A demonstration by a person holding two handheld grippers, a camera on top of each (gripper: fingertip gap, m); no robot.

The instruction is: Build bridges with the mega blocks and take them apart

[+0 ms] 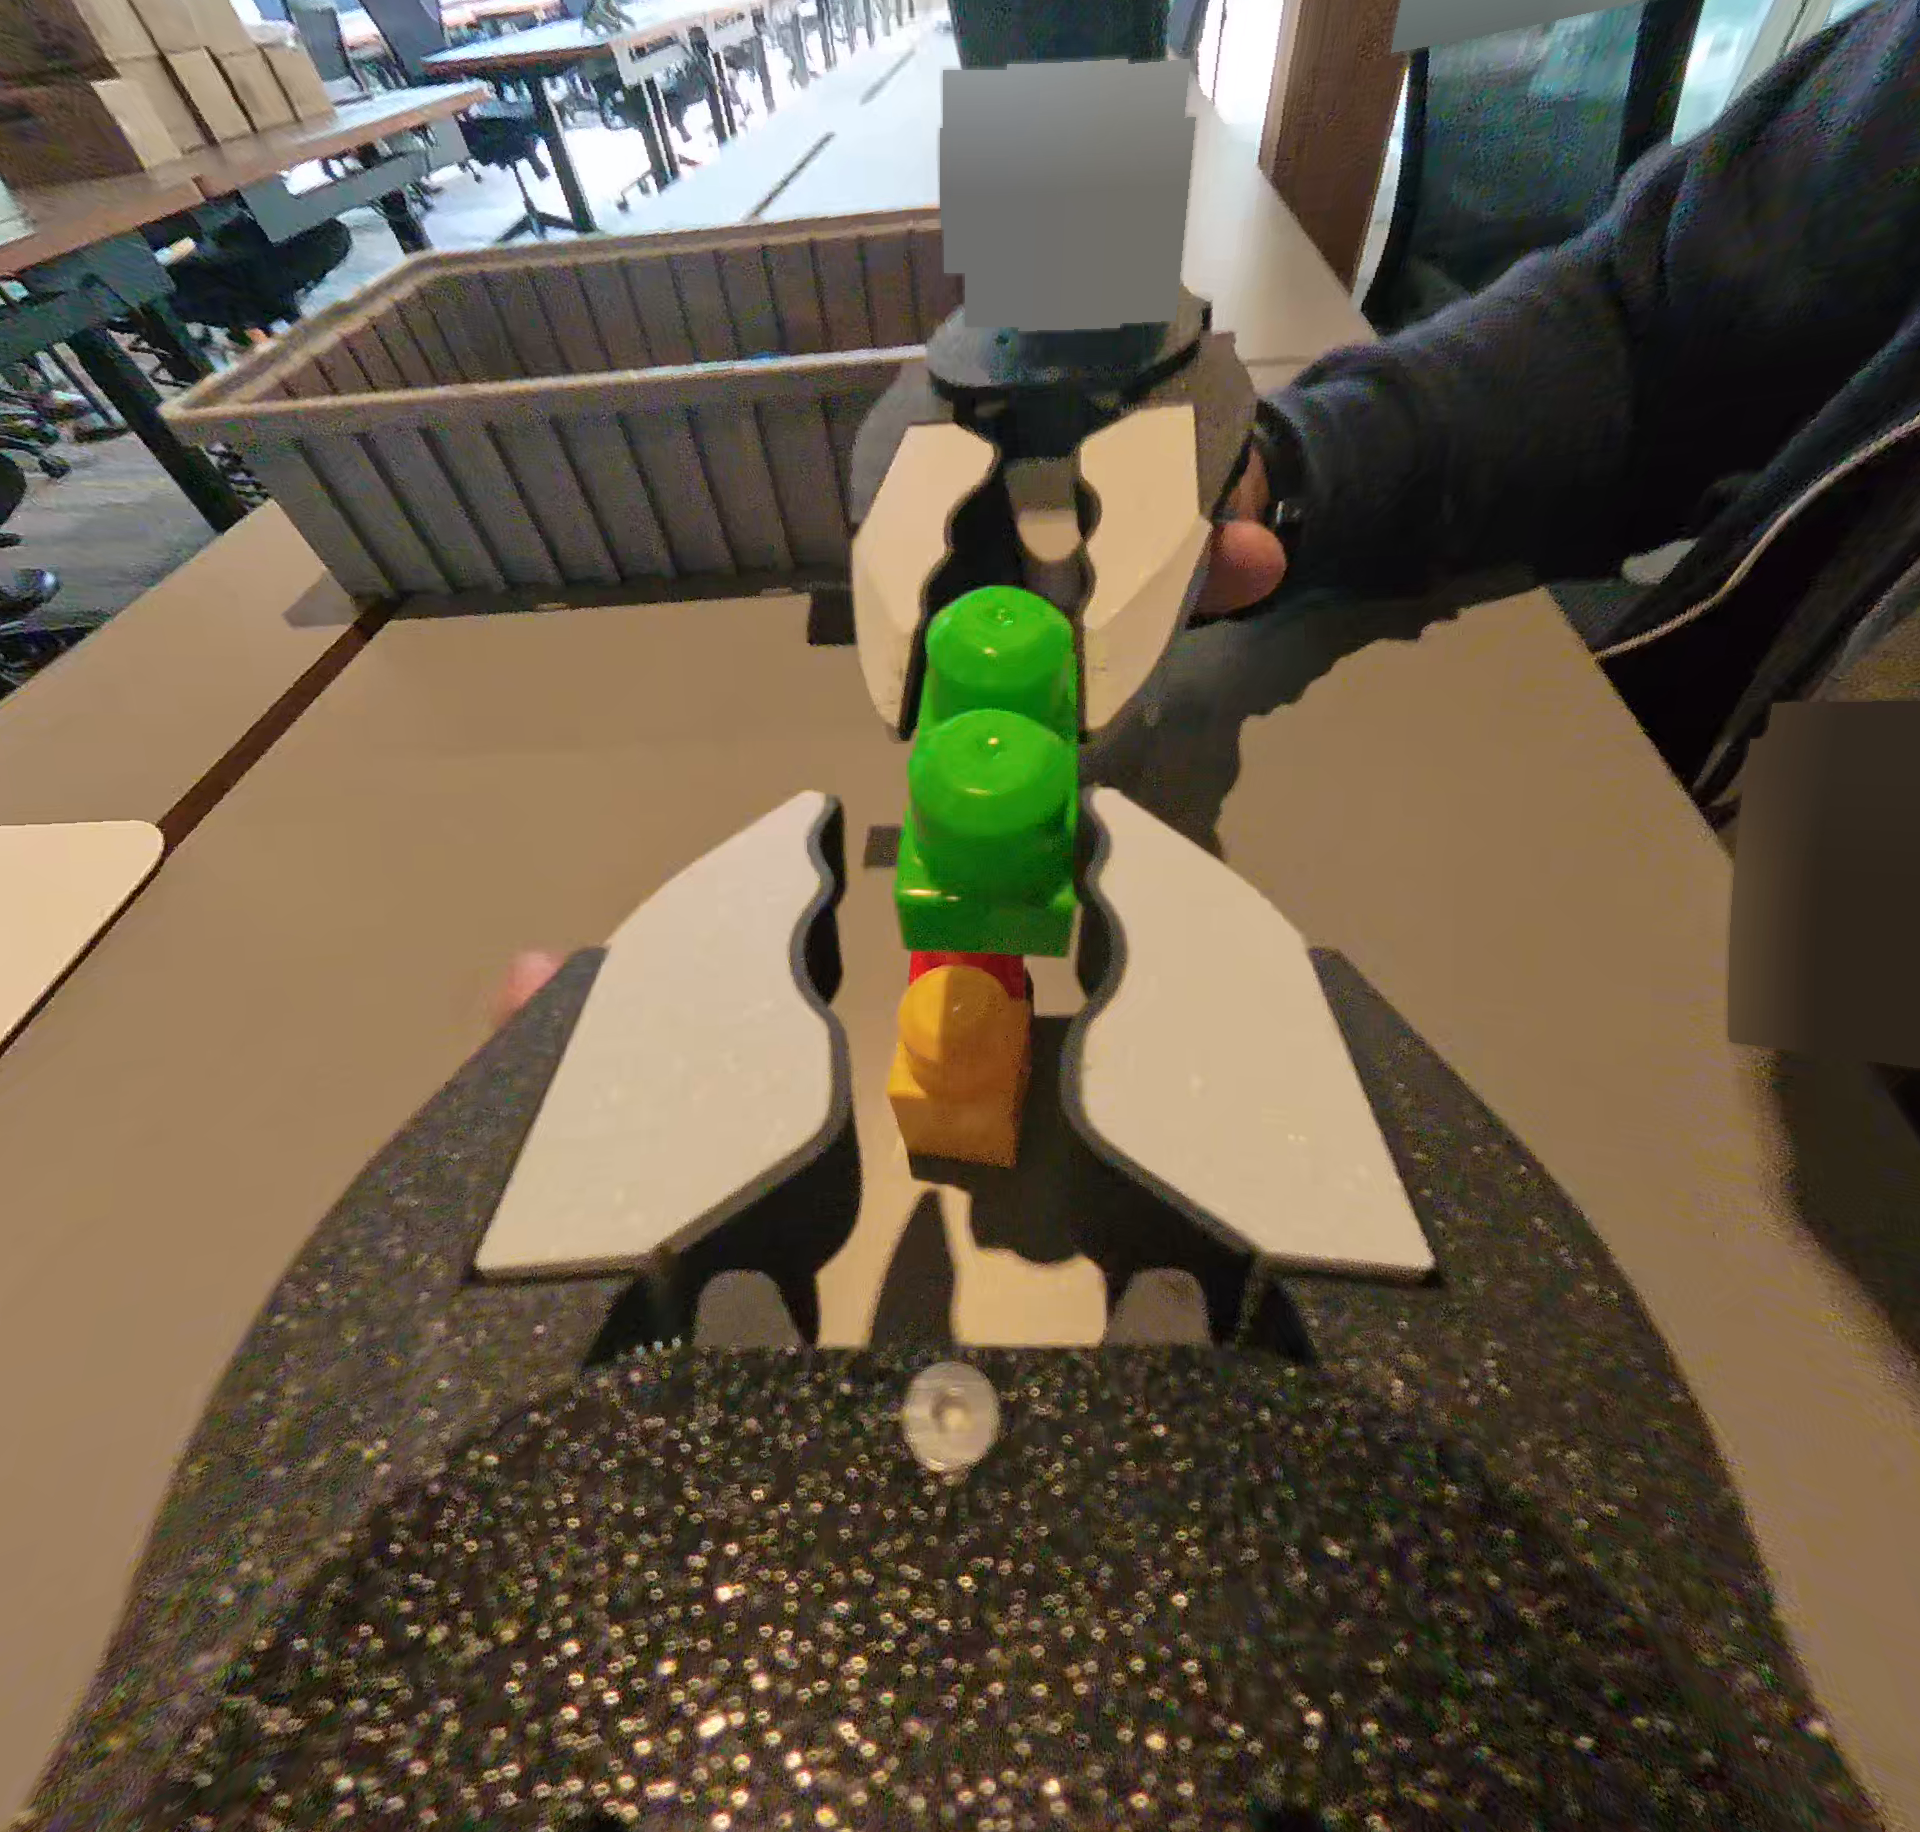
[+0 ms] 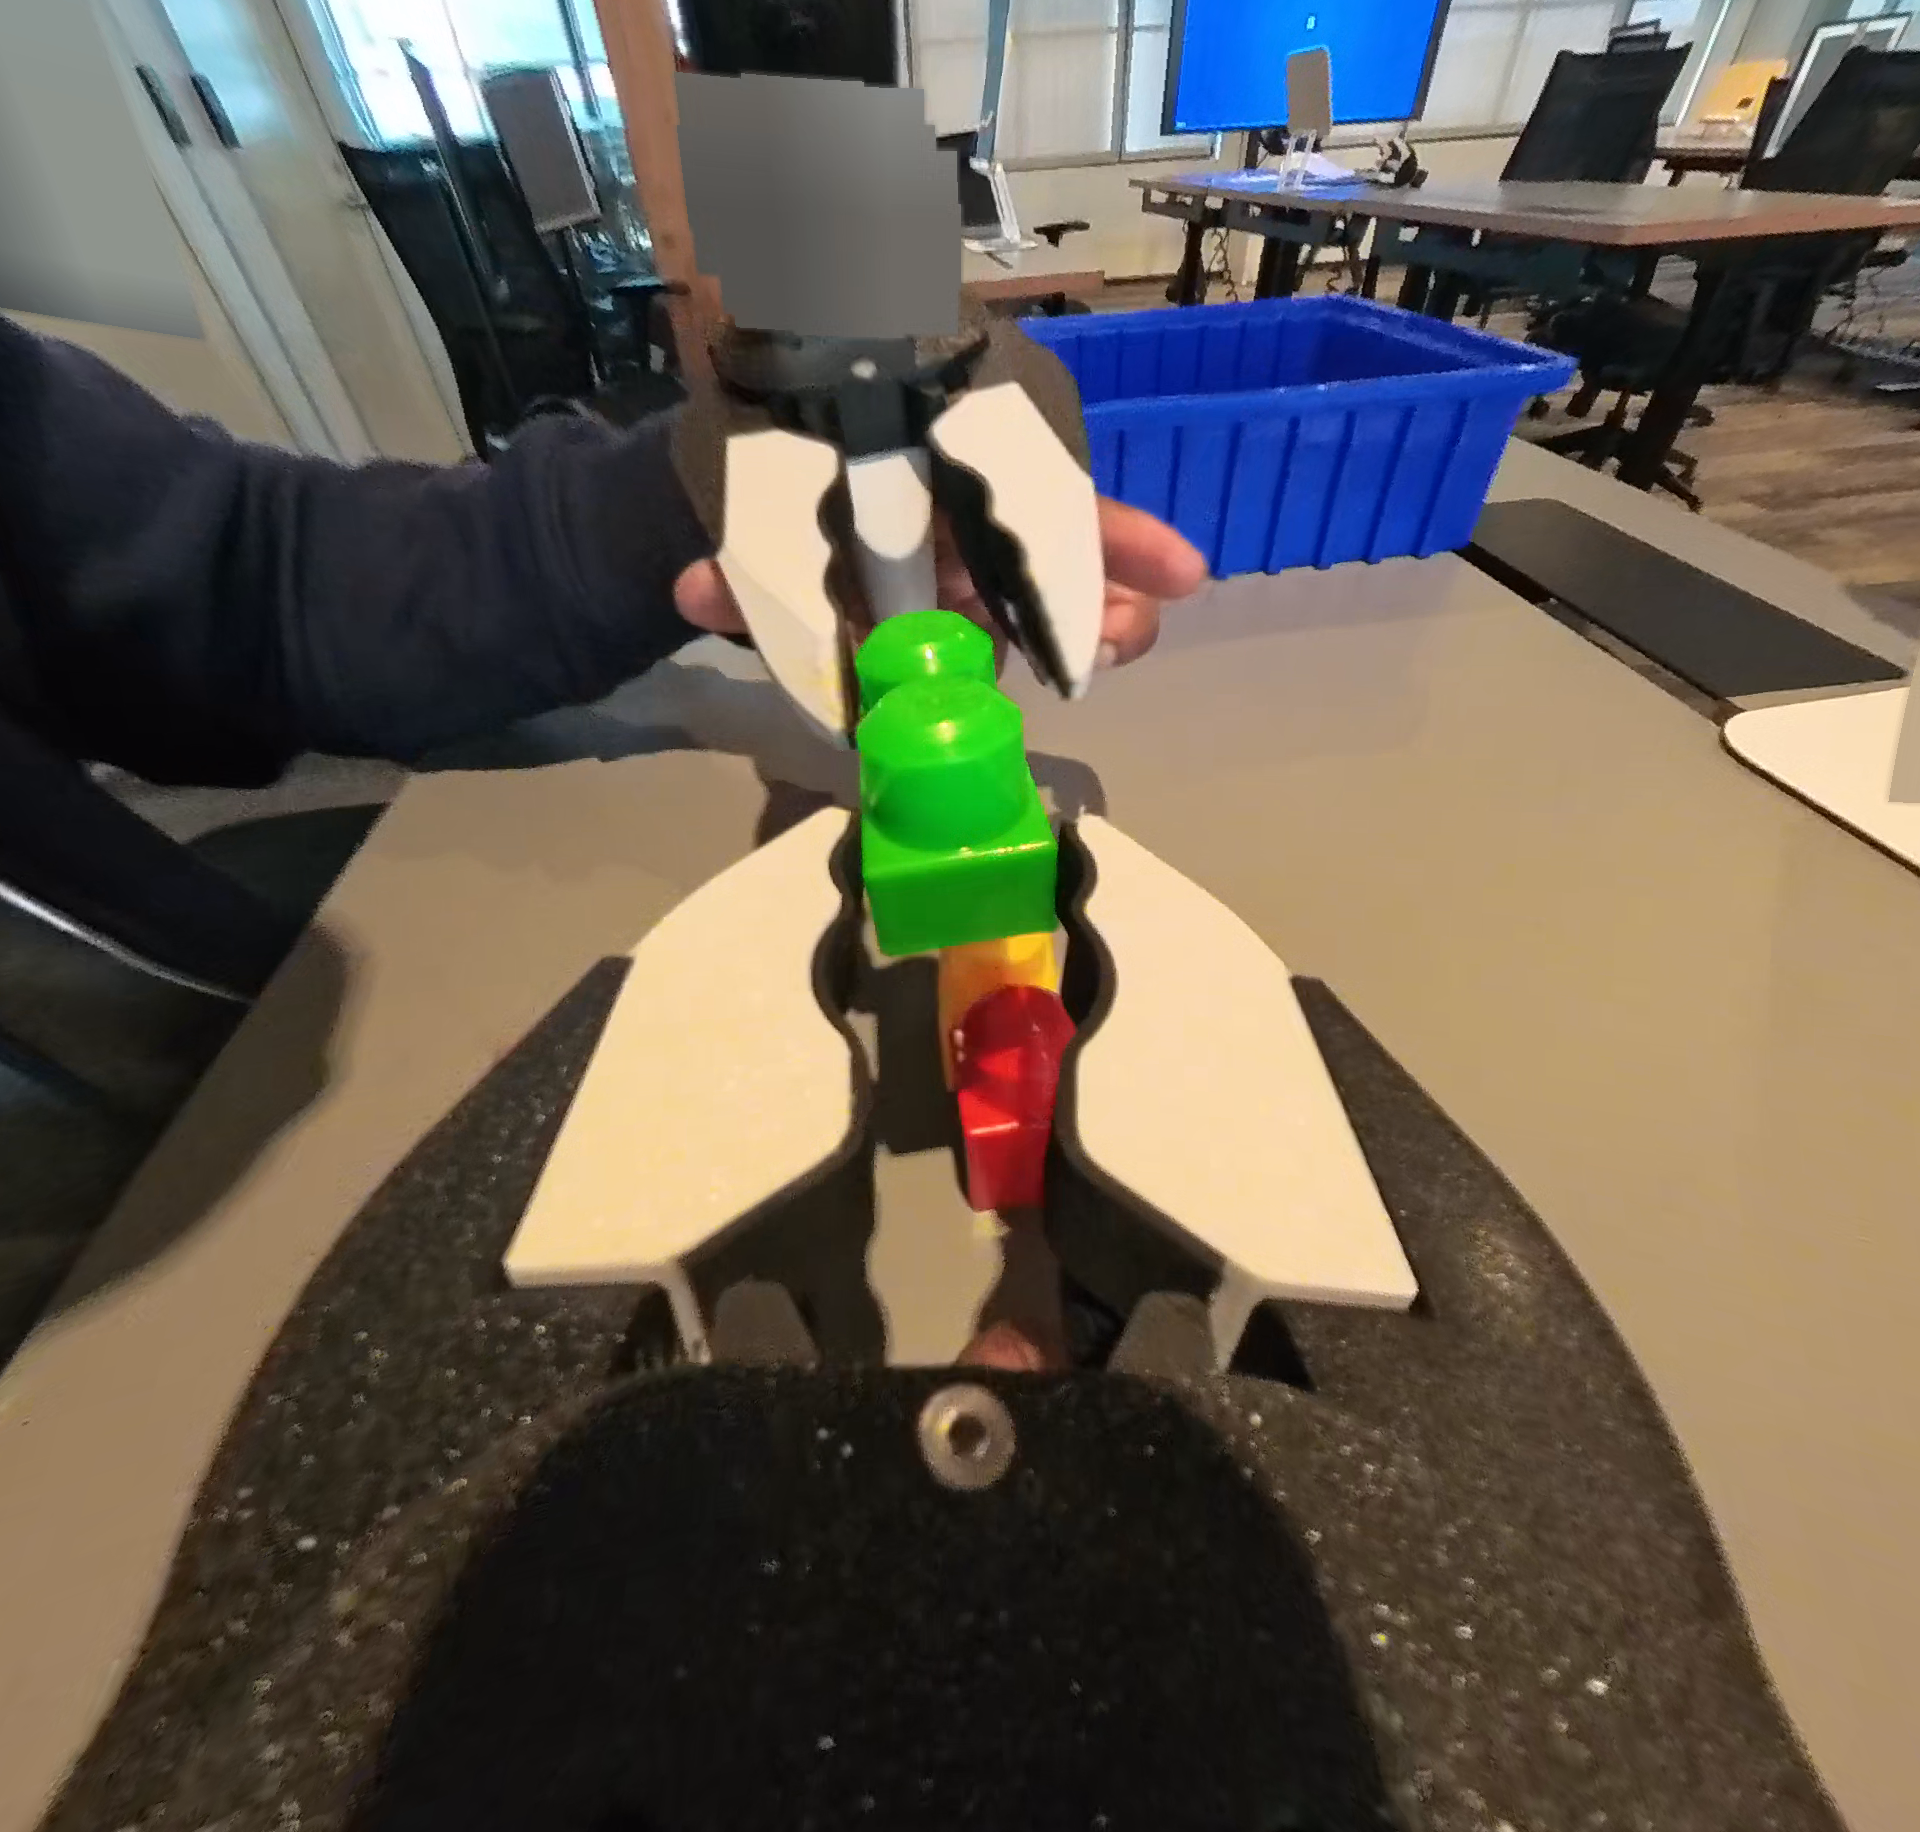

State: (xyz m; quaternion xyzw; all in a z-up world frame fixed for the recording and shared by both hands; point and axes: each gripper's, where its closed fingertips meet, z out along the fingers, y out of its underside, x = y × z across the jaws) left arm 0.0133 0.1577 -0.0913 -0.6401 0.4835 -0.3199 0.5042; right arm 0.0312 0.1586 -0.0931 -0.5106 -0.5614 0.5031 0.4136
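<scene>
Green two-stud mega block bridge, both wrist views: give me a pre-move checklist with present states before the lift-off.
1. Left gripper flanks green two-stud plastic block: ok.
2. Right gripper flanks its other end: ok.
3. Firm finger contact: cannot tell.
4. Yellow single-stud block and red single-stud block under the green block: ok.
5. Supports seated on grey table: cannot tell.
6. Blue plastic bin clear of grippers: ok.

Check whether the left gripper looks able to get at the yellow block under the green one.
Probably yes. The yellow block stands in the gap of the open left gripper, with both its sides free. The green block covers its top, so only a lower side grasp looks possible.
</scene>
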